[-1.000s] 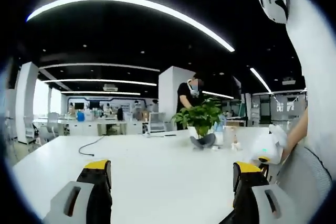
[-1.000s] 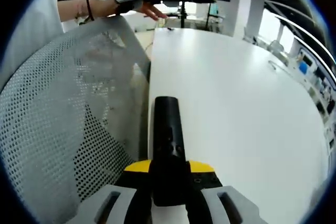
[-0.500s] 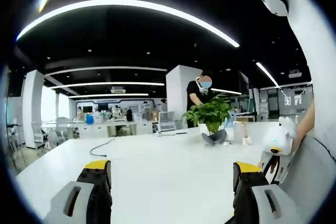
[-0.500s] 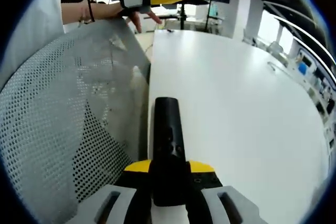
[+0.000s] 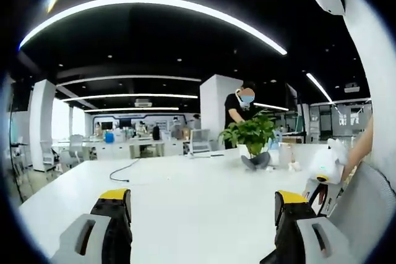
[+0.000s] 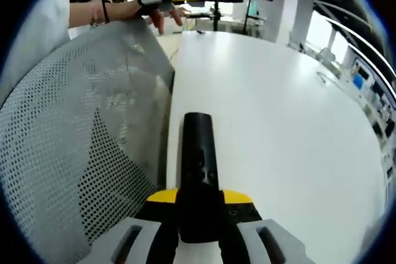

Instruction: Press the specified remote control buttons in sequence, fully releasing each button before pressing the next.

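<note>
Gripping black remote (image 6: 198, 171), right tongs (image 6: 199, 205) clenched; left tongs (image 5: 201, 211) released; no writing legible

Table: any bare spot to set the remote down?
Yes. The white table is bare right of the black remote held in the right gripper, bordered left by the mesh chair back. The far end near the potted plant is cluttered.

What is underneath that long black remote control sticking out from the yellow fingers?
Below the long black remote control lies the smooth white table, with a grey mesh chair back beside it. The remote's own underside is hidden, and its near end is covered by the right gripper.
</note>
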A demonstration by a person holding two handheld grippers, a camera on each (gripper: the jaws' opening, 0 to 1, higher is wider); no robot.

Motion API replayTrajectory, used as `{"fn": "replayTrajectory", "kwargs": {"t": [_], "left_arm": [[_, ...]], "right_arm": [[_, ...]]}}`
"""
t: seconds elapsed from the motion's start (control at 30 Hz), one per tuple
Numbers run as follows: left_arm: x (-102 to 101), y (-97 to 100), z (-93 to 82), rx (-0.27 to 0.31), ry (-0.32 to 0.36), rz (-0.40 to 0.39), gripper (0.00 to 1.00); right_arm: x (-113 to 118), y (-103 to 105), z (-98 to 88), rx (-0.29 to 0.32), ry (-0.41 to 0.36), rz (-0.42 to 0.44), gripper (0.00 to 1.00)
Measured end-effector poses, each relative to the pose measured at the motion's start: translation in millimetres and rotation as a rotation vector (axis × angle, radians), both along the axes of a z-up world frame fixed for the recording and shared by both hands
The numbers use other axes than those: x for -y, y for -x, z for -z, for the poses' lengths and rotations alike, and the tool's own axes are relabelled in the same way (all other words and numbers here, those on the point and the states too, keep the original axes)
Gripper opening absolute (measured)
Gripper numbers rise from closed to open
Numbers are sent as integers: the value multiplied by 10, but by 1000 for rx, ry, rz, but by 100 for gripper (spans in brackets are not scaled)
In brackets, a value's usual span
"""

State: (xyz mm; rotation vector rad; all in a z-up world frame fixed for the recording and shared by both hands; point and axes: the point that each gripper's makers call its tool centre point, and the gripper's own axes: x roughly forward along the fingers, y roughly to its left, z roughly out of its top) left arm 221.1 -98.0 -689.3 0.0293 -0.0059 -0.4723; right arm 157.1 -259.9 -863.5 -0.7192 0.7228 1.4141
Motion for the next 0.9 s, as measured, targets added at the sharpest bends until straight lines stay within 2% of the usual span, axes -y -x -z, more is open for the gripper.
{"fn": "replayTrajectory", "kwargs": {"t": [0.2, 0.63, 0.9], "left_arm": [[-25, 3, -16, 7, 11, -11, 100], [-43, 20, 30, -41, 18, -28, 100], [-83, 38, -38, -12, 26, -47, 99]], "right_arm": [[7, -47, 3, -4, 0, -8, 21], [17, -182, 11, -6, 1, 4, 21], [11, -246, 8, -5, -6, 9, 21]]}}
